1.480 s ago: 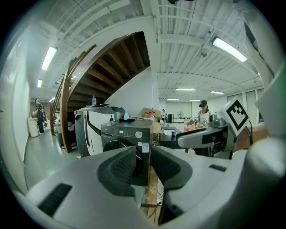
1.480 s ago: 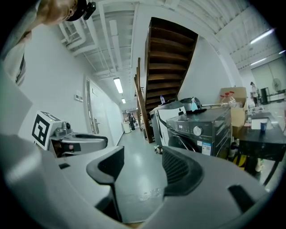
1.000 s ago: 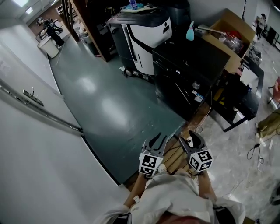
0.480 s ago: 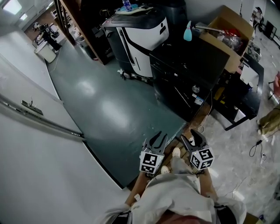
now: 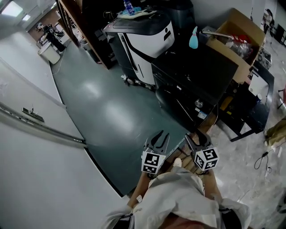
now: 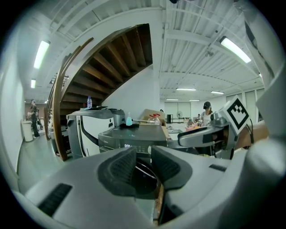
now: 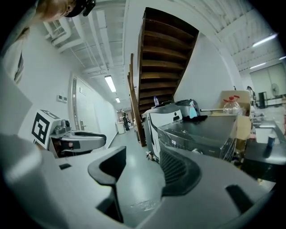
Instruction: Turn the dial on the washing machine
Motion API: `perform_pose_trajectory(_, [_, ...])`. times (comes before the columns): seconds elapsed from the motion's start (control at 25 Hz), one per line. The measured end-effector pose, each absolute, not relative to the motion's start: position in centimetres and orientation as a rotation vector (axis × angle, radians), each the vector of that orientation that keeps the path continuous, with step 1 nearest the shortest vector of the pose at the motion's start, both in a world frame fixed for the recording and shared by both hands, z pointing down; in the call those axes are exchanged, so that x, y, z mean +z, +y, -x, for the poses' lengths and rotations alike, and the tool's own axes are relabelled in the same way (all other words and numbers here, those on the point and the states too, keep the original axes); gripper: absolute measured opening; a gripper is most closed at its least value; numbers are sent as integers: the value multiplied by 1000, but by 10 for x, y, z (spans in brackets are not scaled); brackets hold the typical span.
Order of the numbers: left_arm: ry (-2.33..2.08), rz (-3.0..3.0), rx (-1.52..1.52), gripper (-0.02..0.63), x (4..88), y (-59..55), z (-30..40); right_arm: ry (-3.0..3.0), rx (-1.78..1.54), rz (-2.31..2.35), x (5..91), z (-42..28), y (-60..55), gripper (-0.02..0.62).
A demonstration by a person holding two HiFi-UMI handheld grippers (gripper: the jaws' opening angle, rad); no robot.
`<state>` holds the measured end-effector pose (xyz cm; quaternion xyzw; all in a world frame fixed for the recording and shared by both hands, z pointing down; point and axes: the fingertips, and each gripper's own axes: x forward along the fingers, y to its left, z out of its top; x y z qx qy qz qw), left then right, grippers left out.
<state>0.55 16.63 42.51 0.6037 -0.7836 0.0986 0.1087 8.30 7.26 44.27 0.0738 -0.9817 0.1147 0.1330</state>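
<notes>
Looking down from head view: both grippers low, close in front of white-sleeved torso (image 5: 178, 201), side by side, near each other but not touching.

L gripper (image 5: 159, 139) – jaws a little apart, narrow slot btwn ribbed pads (image 6: 118, 167), nothing in it. Pinching nothing, touching nothing.

R gripper (image 5: 198, 138) – jaws parted w/ a clear gap, only floor visible through it in right gripper view. Empty too.

Washing machine (image 5: 196, 76) – black front-loader, straight ahead, well apart from both grippers. Flat dark top, control strip along front edge. Dial (image 5: 198, 103) – small silver knob on that front panel, toward machine's right end as seen from head view; also visible in left gripper view just above the slot btwn the pads, and low on the panel in right gripper view. Untouched.

On washer top, far edge: teal bottle (image 5: 193, 39). Just beside washer on the right: open cardboard box (image 5: 237, 33) w/ stuff inside, too small to tell what.

Left of washer, touching or nearly so – can't tell: white-and-black machine (image 5: 145, 38), water bottle (image 5: 128, 6) on top. Behind it, underside of wooden stairs (image 6: 111, 58).

Underfoot: green floor (image 5: 107, 107) to the left, pale marbled floor (image 5: 237, 161) to the right. Long white wall (image 5: 35, 147) along the left side.
</notes>
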Motion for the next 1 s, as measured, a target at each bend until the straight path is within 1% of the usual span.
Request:
perform_pose_trajectory(0.4, [-2327,-1740,334,107,423,92,17,-2845,353,-230,446,-68,-6,238])
perform_pose_trajectory(0.72, [-2296,-1790,365,107,424,47,37,-2804,394,-355,462,-64,-44,238])
perform_pose_trajectory(1.0, [-2212,-1885,369,107,439,10,67,-2743,403,-501,480,-46,-71,245])
